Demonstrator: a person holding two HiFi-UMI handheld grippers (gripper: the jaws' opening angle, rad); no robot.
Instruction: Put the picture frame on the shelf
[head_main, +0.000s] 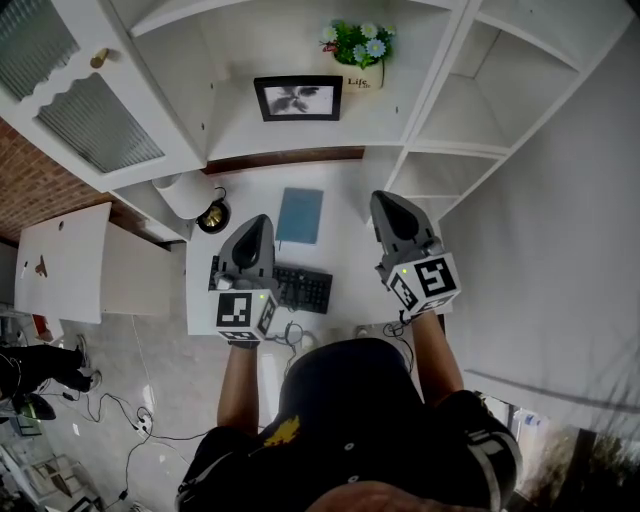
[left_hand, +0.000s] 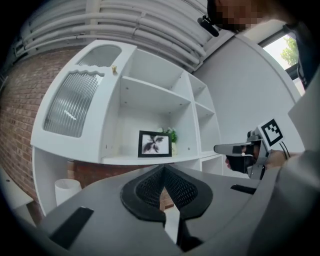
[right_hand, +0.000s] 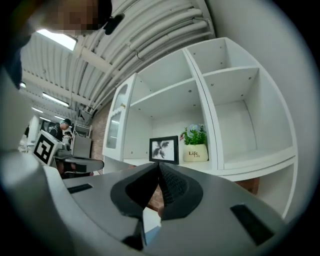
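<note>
the picture frame (head_main: 298, 98) stands upright on the shelf (head_main: 300, 137) at upper centre, beside the flower pot (head_main: 362, 74). the left gripper (head_main: 257, 224) and right gripper (head_main: 386, 202) hover over the bench (head_main: 346, 215), jaws pressed together on nothing. the task looks finished.

Black picture frame (head_main: 298, 98) upright on white shelf (head_main: 300, 135), just beside flower pot (head_main: 363, 76).

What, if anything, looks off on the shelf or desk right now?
Nothing stands out. The picture frame stands upright on the shelf beside the flower pot. The keyboard and blue notebook lie flat on the desk. The left tongs and right tongs are shut, empty.
</note>
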